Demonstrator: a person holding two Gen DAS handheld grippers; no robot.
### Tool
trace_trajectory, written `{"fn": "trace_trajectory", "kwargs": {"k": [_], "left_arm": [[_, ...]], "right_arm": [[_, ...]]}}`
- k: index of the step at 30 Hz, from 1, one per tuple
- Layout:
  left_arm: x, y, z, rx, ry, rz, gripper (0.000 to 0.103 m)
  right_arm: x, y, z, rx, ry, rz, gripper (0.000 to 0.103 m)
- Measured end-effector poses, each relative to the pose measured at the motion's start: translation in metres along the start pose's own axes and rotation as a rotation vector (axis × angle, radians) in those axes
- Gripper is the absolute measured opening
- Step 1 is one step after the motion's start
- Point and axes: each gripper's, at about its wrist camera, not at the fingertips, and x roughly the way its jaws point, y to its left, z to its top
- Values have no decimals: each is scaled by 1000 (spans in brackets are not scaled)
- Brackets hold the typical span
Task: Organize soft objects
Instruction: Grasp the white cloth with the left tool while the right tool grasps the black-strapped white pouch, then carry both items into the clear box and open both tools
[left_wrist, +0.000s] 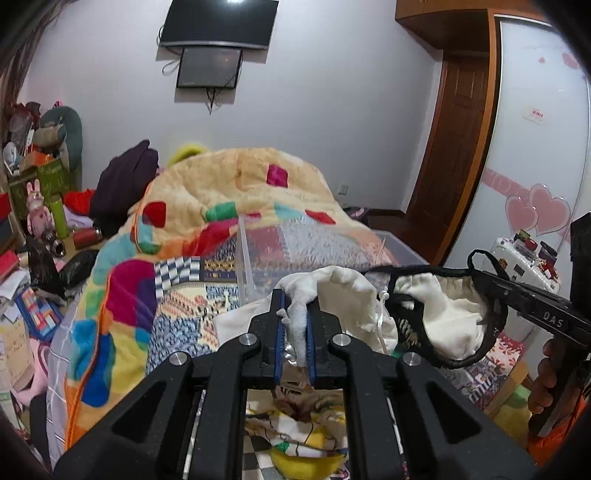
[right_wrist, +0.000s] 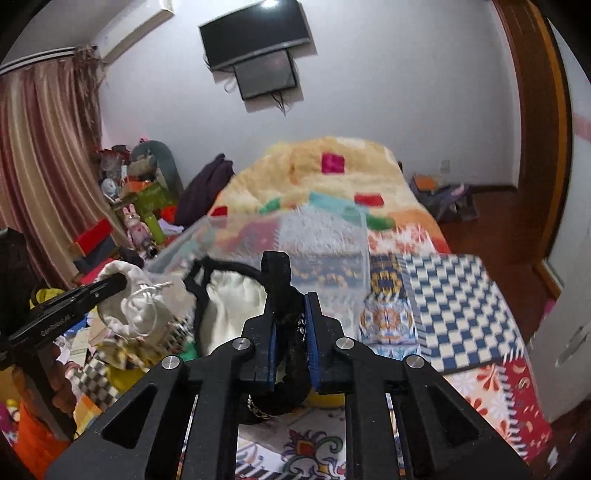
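Observation:
My left gripper (left_wrist: 295, 306) is shut on a fold of a white drawstring cloth bag (left_wrist: 343, 291), held up above the bed. My right gripper (right_wrist: 290, 302) is shut on the black trim of a black-edged white soft item (right_wrist: 229, 299). In the left wrist view that item (left_wrist: 447, 317) hangs open like a pouch just right of the white bag, with the right gripper (left_wrist: 491, 284) holding its edge. In the right wrist view the left gripper (right_wrist: 118, 282) holds the white bag (right_wrist: 140, 295) at the left. The two pieces hang side by side and touch.
A clear plastic storage box (left_wrist: 258, 254) sits on the patchwork bed just beyond the grippers; it also shows in the right wrist view (right_wrist: 325, 240). A fluffy yellow patchwork blanket (left_wrist: 240, 177) is heaped behind it. A cluttered table (left_wrist: 40, 221) stands at the left. A wardrobe (left_wrist: 535, 147) stands at the right.

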Motion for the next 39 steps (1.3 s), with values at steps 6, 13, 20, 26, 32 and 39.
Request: {"fn": "trace_trajectory", "kwargs": {"k": [6, 13, 20, 26, 32, 39], "left_arm": [[-5, -3, 20, 28, -47, 16, 9], [8, 0, 46, 42, -58, 20, 9], [39, 7, 61, 50, -3, 18, 9], [81, 6, 58, 84, 98, 34, 9], [109, -6, 50, 175, 185, 39, 9], [124, -5, 43, 168, 271, 4, 10]], "right_arm": [[-6, 6, 22, -35, -69, 4, 12], [-6, 3, 48, -27, -161, -10, 12], [18, 2, 60, -23, -176, -29, 12], [50, -2, 47, -23, -96, -45, 12], [69, -8, 40, -23, 2, -41, 12], [91, -10, 30, -44, 142, -48, 12]]}}
